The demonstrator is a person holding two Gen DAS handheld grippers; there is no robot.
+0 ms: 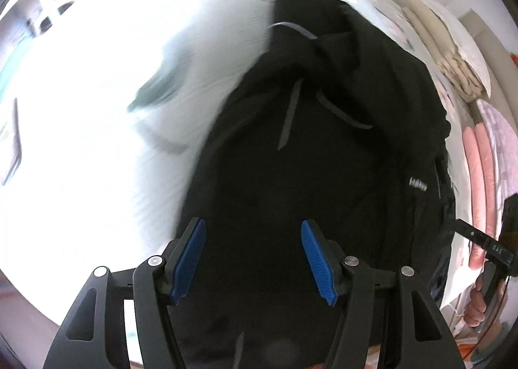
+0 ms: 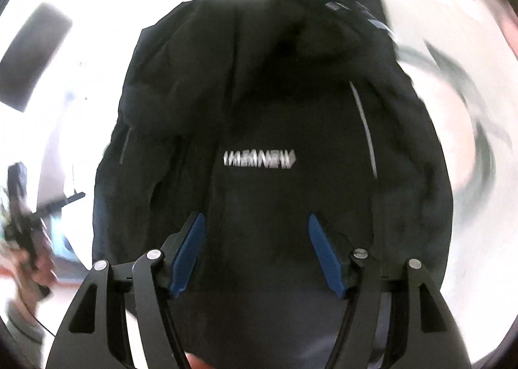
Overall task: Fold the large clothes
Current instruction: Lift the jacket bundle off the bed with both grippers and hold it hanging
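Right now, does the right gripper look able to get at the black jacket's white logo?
Probably yes. The right gripper is open, the black jacket lies spread directly ahead, and nothing sits between its fingers and the white logo. Motion blur hides how far off it is.

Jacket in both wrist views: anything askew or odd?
Yes. The black jacket lies bunched on the white bed, not spread flat: its top is rumpled and the grey drawcords splay crookedly. Both views are motion-blurred, so the white logo is unreadable. Left claw and right claw are open, holding nothing.
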